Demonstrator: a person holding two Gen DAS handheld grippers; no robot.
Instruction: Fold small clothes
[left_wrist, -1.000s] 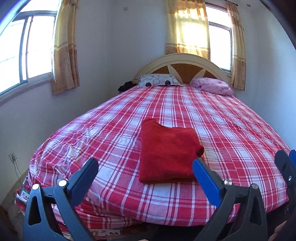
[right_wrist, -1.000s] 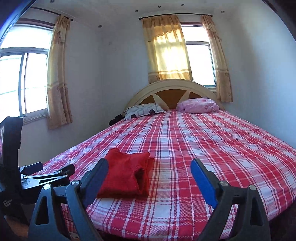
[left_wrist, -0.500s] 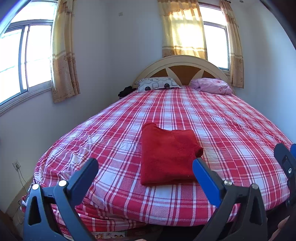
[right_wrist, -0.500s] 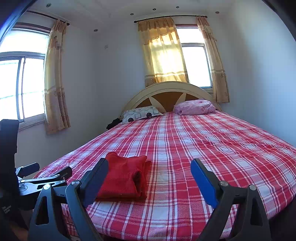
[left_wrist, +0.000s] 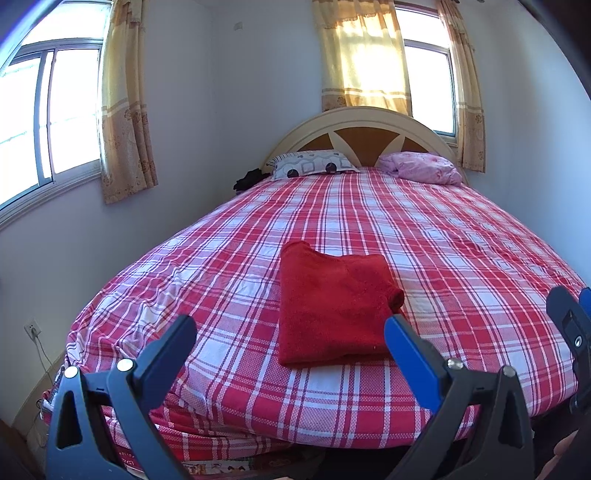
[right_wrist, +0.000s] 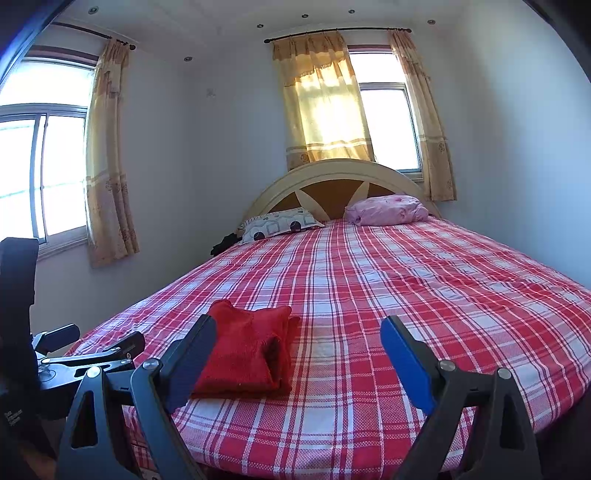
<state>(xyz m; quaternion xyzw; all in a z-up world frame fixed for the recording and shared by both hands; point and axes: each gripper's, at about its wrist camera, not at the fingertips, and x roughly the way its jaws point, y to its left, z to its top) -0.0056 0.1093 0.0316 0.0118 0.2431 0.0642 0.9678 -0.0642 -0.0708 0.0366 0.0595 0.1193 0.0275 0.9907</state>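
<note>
A: Start with the big thing. Where does the work sit?

B: On the bed (left_wrist: 424, 236), plaid sheet, near its foot edge. The red garment (left_wrist: 332, 306) lies there as a flat, squarish bundle, nothing touching it.

A: And the tools?

B: The left hand-held gripper (left_wrist: 291, 332) hangs off the foot of the bed, jaws spread wide, grasping nothing. The right hand-held gripper (right_wrist: 299, 332) is likewise released and empty. From it the garment lies at about ten o'clock.

A: So the step?

B: I judge the fold done and both tools backing off. To finish well: draw straight away from the bed and keep the jaws clear of the cloth, so the layers are not dragged.

A: What does one camera add?

B: The left shows the top face and a sleeve end poking out at three o'clock. The right, lower, shows the stacked layers at the side edge, and the left tool's body at nine o'clock.
</note>
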